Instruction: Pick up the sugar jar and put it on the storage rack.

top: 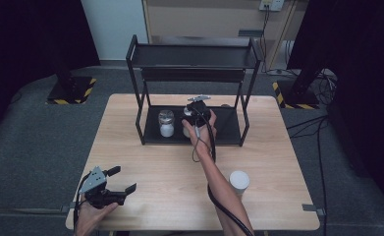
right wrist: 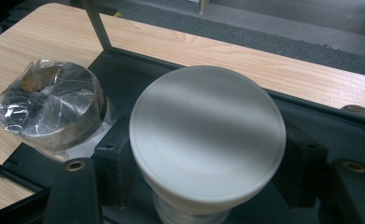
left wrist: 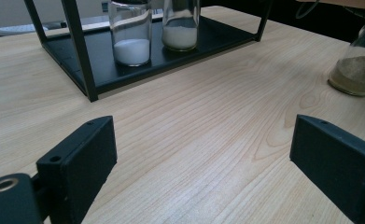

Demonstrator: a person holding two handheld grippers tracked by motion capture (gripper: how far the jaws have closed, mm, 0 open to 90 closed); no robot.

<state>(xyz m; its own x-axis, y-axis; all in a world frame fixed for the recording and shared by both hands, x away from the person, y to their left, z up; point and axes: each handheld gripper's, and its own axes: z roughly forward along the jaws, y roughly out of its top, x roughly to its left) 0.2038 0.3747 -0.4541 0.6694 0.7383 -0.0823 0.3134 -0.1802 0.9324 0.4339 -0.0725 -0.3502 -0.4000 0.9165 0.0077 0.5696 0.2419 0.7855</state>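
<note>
A black two-tier rack [top: 229, 129] stands at the back of the wooden table [top: 155, 162]. My right gripper [top: 195, 117] reaches onto its lower shelf [right wrist: 124, 77] and is shut on a jar with a white lid [right wrist: 207, 135]; one black finger [right wrist: 111, 161] presses on each side below the lid. Beside it stands a jar of white powder with a plastic-wrapped lid [right wrist: 54, 109] [top: 166, 123]. Both jars show on the shelf in the left gripper view [left wrist: 131, 35] [left wrist: 181, 28]. My left gripper [top: 122, 181] [left wrist: 199, 154] rests open over bare wood at the front left.
Another white-lidded jar [top: 239, 182] holding brownish powder [left wrist: 357, 72] stands on the table at the front right, beside the right forearm. The rack's upper shelf [top: 194, 56] overhangs the lower one. Rack posts [left wrist: 80, 51] rise at the corners.
</note>
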